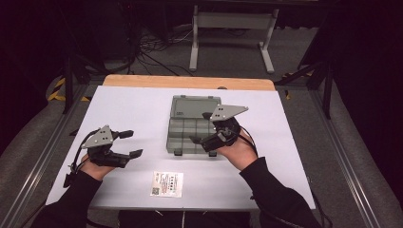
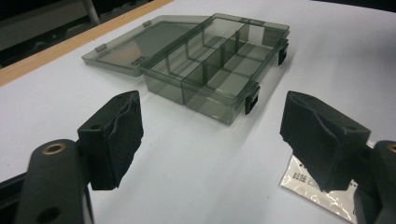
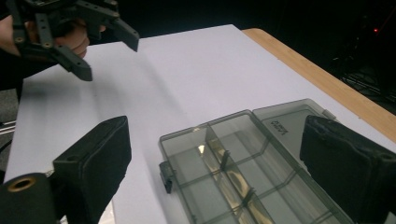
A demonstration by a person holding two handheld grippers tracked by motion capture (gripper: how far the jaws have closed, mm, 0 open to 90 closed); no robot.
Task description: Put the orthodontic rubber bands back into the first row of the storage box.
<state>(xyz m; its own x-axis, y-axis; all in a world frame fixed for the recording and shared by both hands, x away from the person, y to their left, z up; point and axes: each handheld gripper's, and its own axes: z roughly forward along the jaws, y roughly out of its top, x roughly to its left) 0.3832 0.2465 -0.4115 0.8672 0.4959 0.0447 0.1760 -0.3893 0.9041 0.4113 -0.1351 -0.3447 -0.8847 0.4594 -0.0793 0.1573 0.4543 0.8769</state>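
Dim, soft-focus, dark surroundings

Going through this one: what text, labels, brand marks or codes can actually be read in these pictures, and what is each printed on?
None reads as words.
Card on the white table: printed lines and a square code, too small to read; the same in the left gripper view.
Open lid of the grey compartment box: a small moulded mark, too blurred to read.

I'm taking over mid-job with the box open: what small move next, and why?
Probably swing the left tool toward the packet near the front edge. The compartment box lies open and looks empty, both tools are open and hold nothing, and the right tool hovers over the box.
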